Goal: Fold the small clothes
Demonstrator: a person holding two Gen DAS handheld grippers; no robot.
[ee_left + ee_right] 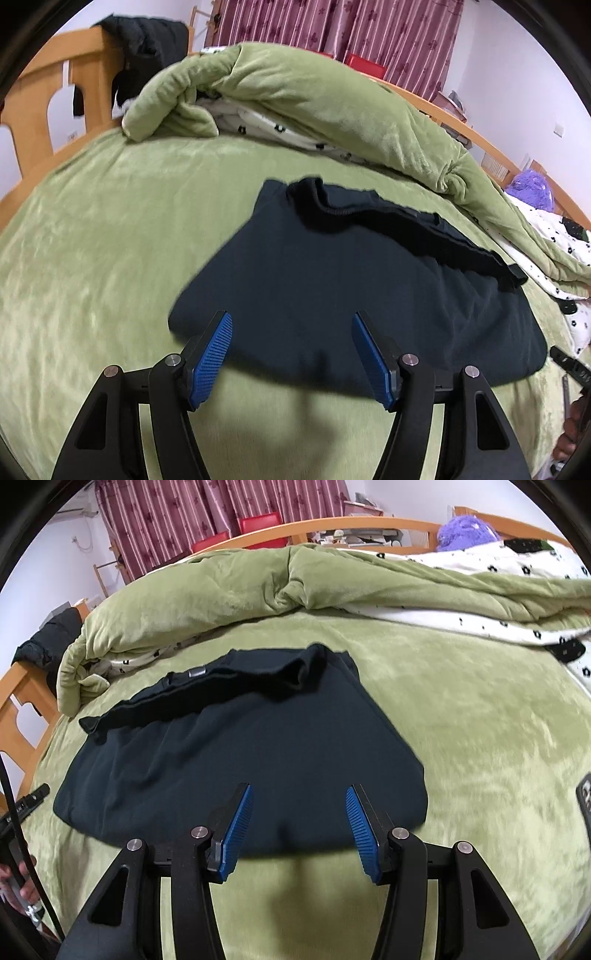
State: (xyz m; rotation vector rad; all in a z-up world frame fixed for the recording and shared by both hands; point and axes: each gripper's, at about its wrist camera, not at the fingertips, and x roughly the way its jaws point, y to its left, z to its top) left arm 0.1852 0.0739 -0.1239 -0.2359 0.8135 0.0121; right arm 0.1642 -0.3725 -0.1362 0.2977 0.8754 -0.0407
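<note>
Spread over the bed's plush green blanket (pixel 92 229), a folded dark navy fabric garment (pixel 332 288) lies flat while the left gripper (pixel 291 354) and right gripper (pixel 299 830) hover above its near edge, blue-padded fingers (pixel 236 830) apart and empty.

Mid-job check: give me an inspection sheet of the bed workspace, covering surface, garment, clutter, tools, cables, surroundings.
Surface: green plush bed cover, bare near the tools.
Job's things: dark garment lying flat, ribbed band folded over its far edge.
Clutter: rumpled green quilt with floral lining behind; purple plush toy.
Grippers: left tool and right tool both open, empty, above the garment's near edge.
Cables: black cable by the hand.
Surroundings: wooden bed frame, maroon curtains.
</note>
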